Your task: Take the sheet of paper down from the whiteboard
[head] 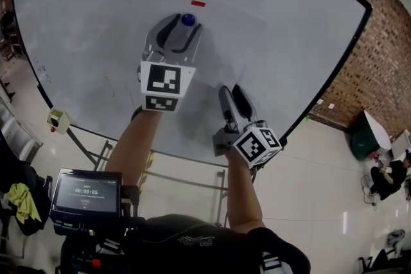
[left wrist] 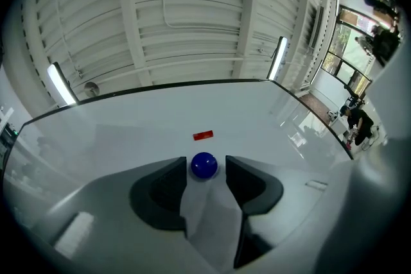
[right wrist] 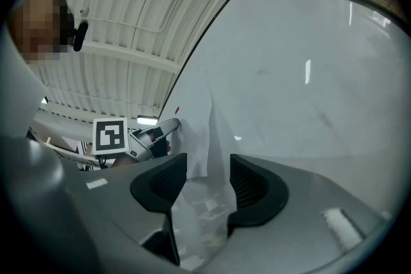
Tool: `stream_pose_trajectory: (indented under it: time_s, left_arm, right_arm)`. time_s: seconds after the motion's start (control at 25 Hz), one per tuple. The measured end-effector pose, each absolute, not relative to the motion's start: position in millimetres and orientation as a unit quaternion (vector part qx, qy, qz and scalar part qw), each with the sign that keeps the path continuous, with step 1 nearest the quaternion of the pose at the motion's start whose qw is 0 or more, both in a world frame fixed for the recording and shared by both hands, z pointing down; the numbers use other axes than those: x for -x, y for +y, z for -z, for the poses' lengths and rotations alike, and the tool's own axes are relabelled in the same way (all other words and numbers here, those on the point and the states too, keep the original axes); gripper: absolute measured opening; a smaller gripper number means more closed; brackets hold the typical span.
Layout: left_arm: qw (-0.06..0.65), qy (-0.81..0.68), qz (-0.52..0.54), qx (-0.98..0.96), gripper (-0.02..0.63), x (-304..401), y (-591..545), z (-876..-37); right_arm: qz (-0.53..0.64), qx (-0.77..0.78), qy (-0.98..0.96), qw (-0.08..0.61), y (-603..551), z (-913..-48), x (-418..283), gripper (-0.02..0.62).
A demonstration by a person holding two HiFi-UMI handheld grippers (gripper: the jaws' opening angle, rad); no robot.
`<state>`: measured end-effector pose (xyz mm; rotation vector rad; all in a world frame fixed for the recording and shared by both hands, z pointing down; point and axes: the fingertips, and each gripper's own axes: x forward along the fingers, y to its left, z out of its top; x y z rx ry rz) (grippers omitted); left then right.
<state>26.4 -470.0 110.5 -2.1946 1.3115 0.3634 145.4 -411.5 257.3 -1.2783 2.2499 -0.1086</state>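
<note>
A white sheet of paper [head: 218,48] lies flat on the whiteboard [head: 83,22], hard to tell from it. A blue round magnet [head: 187,19] and a small red strip magnet [head: 198,3] sit near the sheet's top. My left gripper [head: 182,24] is open, and the blue magnet [left wrist: 204,165] sits between its fingertips without either pad clearly pressing on it. My right gripper [head: 231,92] is lower and to the right. In the right gripper view a loose fold of the paper [right wrist: 200,125] hangs between the wide-apart jaws of my right gripper [right wrist: 207,167], which is open.
A brick wall [head: 379,42] stands right of the board. A small tray [head: 58,119] hangs at the board's lower left above its metal stand legs [head: 96,151]. A screen unit [head: 87,192] sits at my chest. A seated person [head: 385,176] is at the far right.
</note>
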Motion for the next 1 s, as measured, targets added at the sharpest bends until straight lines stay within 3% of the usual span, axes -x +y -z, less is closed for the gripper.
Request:
stream_pose_trajectory:
  time_s: [0.2, 0.48, 0.64, 1.0]
  left_arm:
    - [0.272, 0.487, -0.136, 0.819, 0.185, -25, -471, -108]
    - [0.271, 0.501, -0.133, 0.811, 0.146, -23, -475, -107]
    - [0.277, 0.504, -0.125, 0.808, 0.124, -27, -473, -109]
    - [0.284, 0.506, -0.126, 0.805, 0.123, -48, -458, -103]
  right_arm:
    - [0.045, 0.450, 0.849, 0.274, -417, -254, -132, 0.205]
    - [0.024, 0.453, 0.854, 0.257, -424, -245, -119, 0.133]
    - [0.018, 0.452, 0.854, 0.258, -419, -245, -118, 0.020]
    - [0.006, 0.445, 0.853, 0.273, -395, -234, -140, 0.014]
